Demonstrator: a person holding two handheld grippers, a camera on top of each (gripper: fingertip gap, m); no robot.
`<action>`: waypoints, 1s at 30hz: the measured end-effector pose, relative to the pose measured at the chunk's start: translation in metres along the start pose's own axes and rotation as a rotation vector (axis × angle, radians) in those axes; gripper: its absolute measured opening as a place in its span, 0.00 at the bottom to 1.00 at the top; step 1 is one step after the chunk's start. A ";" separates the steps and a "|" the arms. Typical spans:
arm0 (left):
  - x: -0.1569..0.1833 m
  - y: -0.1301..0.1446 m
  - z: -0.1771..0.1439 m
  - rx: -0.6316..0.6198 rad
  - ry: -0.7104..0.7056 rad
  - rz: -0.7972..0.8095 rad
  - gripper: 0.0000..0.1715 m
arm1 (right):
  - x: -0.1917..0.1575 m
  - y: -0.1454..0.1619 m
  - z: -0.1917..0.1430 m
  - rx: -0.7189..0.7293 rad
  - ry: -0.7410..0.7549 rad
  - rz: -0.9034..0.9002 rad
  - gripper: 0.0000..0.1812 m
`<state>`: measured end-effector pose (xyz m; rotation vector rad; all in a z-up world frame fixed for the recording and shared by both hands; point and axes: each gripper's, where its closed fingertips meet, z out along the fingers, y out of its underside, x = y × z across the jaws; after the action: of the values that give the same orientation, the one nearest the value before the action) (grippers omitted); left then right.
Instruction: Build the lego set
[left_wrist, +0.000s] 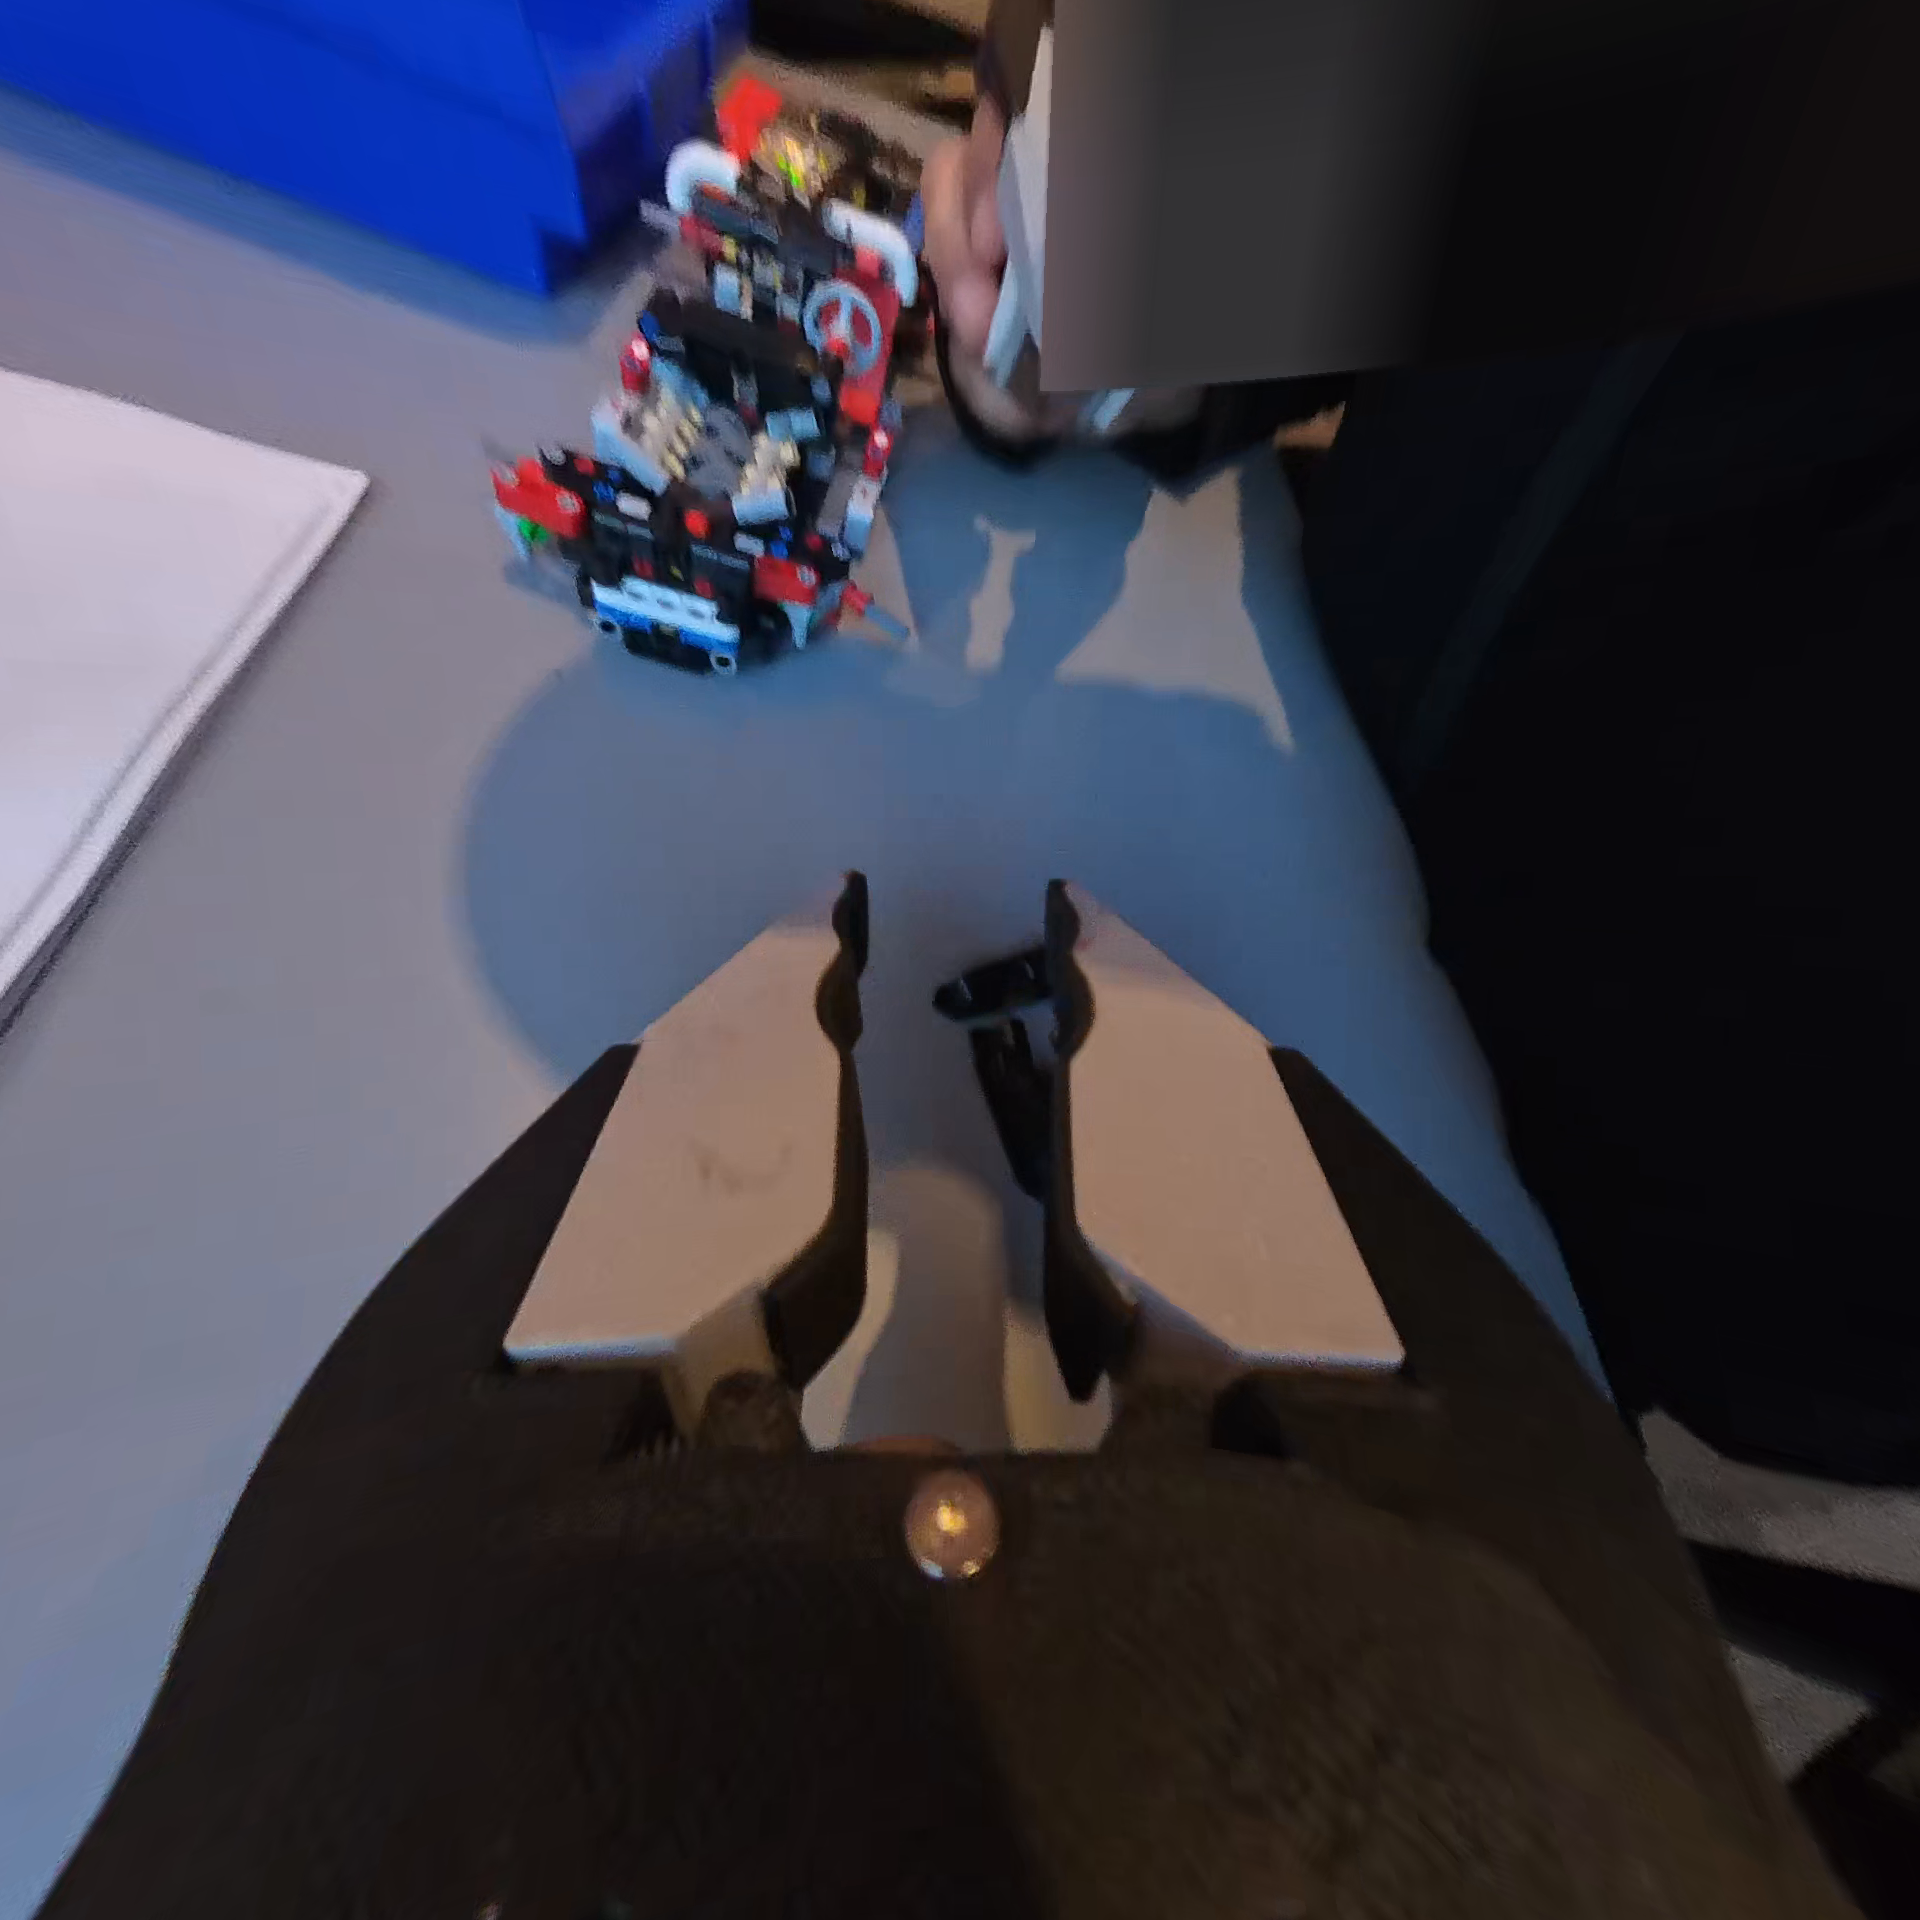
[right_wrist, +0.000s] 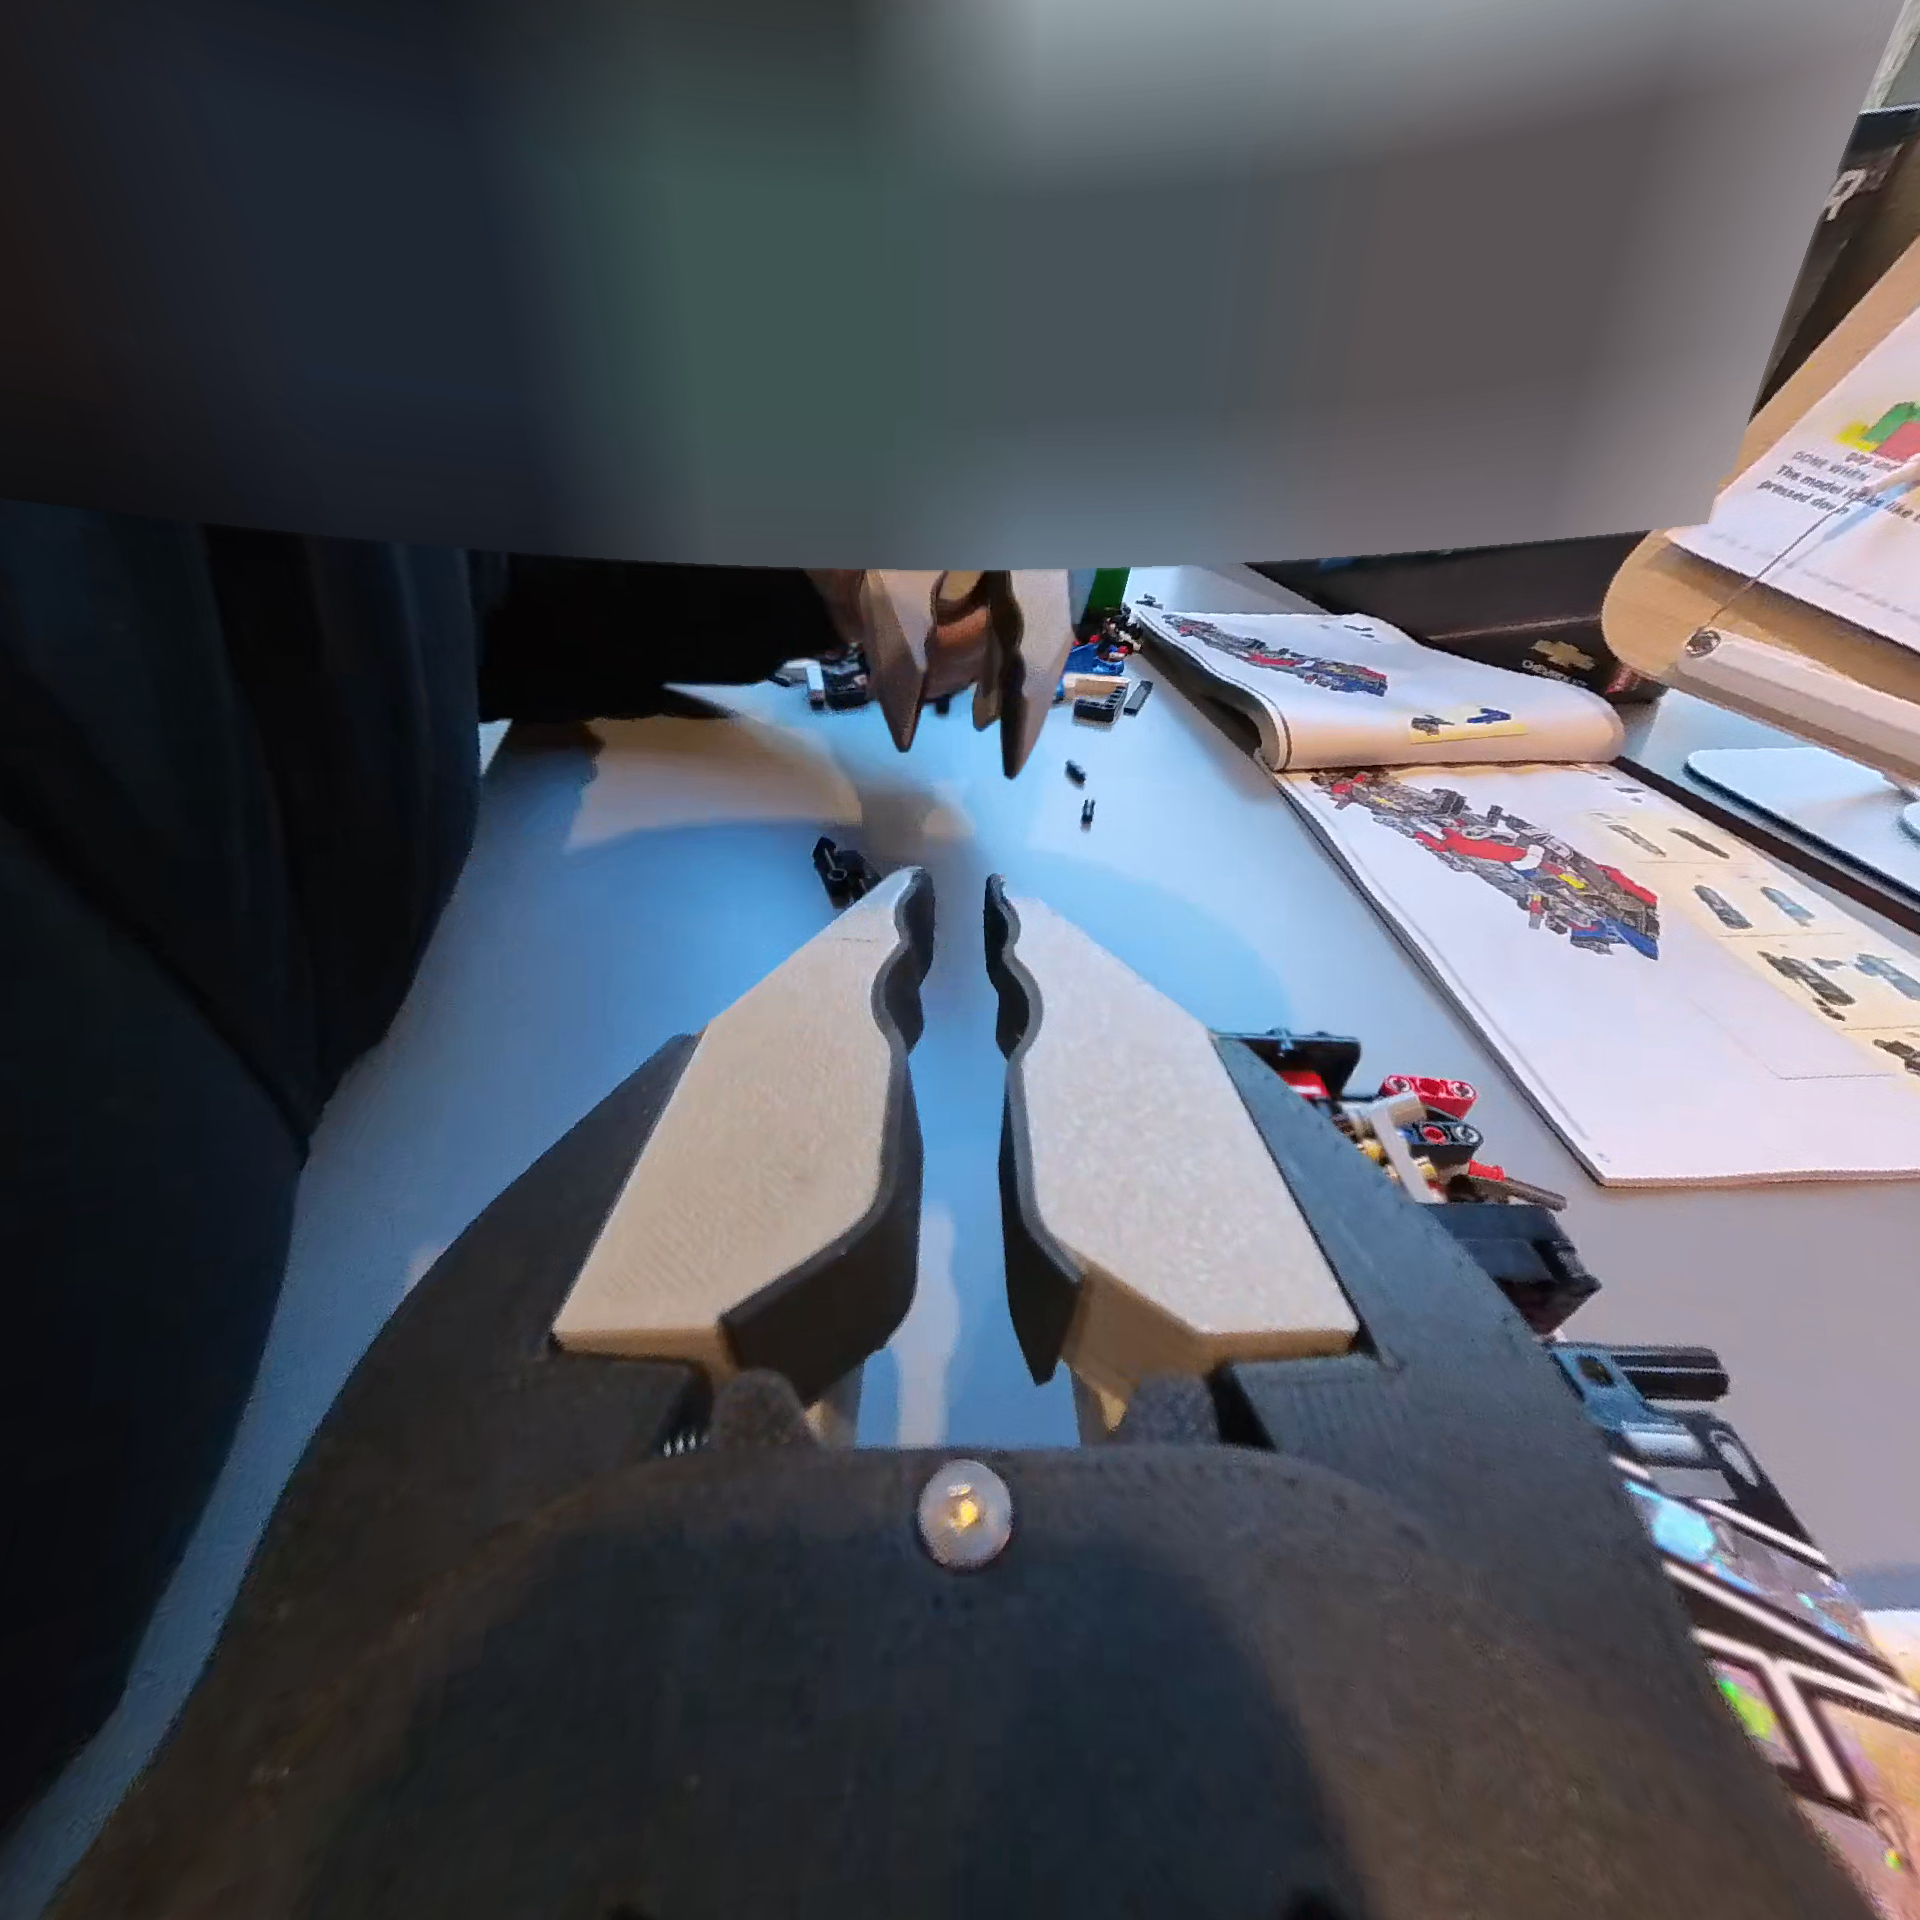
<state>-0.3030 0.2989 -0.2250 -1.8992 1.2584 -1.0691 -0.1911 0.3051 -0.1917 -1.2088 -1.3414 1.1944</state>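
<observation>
The left gripper (left_wrist: 954, 914) hovers with jaws apart over a black lego piece (left_wrist: 992, 982) near the worktop's (left_wrist: 312, 935) right edge. The lego car model (left_wrist: 727, 416) stands farther in. The right gripper (right_wrist: 958, 902) is slightly parted, empty; open printed instruction booklets (right_wrist: 1558, 935) lie alongside.

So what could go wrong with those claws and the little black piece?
1. The black piece lies on the table right against one finger of the open left claw, near the table edge, so a nudge might knock it off.
2. Two tiny black pins lie loose on the table and could roll away or get lost.
3. The half-built car stands close by, and a careless swing could bump parts loose.
</observation>
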 end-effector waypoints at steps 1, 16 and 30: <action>-0.001 -0.002 0.000 0.020 -0.002 0.005 0.18 | 0.000 -0.001 0.000 0.006 -0.001 0.001 0.03; -0.030 -0.009 0.010 0.044 -0.230 -0.034 0.15 | -0.004 -0.009 0.031 0.023 0.024 -0.053 0.00; 0.020 0.035 -0.025 -0.142 -0.233 -0.161 0.16 | 0.003 0.001 0.044 -0.035 0.053 -0.031 0.00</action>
<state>-0.3357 0.2661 -0.2363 -2.1924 1.0897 -0.8247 -0.2350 0.3055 -0.1966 -1.2322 -1.3418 1.1133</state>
